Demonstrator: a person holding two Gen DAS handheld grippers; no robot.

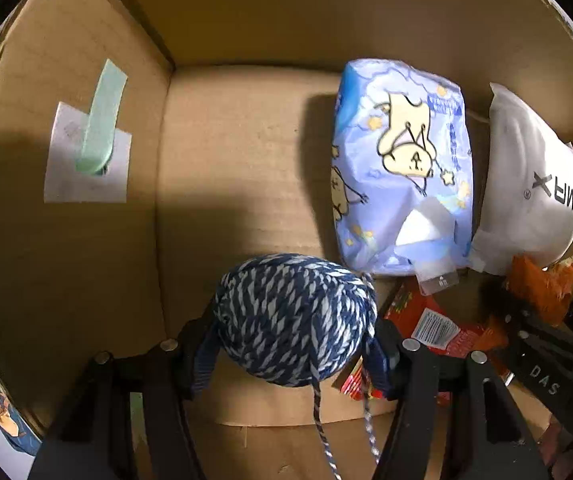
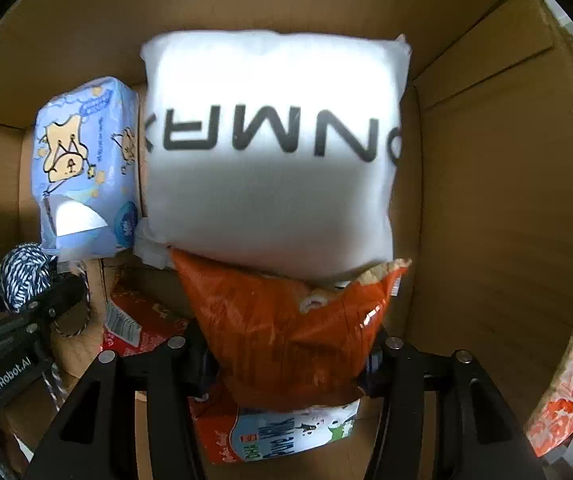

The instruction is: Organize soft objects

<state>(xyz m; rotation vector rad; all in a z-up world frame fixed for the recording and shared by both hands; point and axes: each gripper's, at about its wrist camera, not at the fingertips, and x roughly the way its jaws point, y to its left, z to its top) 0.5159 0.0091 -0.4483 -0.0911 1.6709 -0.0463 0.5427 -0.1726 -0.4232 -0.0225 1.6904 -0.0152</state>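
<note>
Both grippers are inside a cardboard box (image 1: 226, 184). My left gripper (image 1: 290, 344) is shut on a blue and white yarn ball (image 1: 294, 316), held just above the box floor; it also shows in the right wrist view (image 2: 24, 276). My right gripper (image 2: 286, 356) is shut on an orange snack bag (image 2: 286, 320), seen at the right edge of the left wrist view (image 1: 542, 288). A blue tissue pack with cartoon bears (image 1: 402, 168) (image 2: 86, 164) and a white pillow with black letters (image 2: 270, 148) (image 1: 530, 184) lie in the box.
A red snack packet (image 1: 430, 328) (image 2: 134, 328) lies flat on the box floor under both grippers. A white label with green tape (image 1: 90, 152) sticks to the left wall. The box walls (image 2: 486, 200) close in on all sides. Bare floor (image 1: 238, 148) lies left of the tissue pack.
</note>
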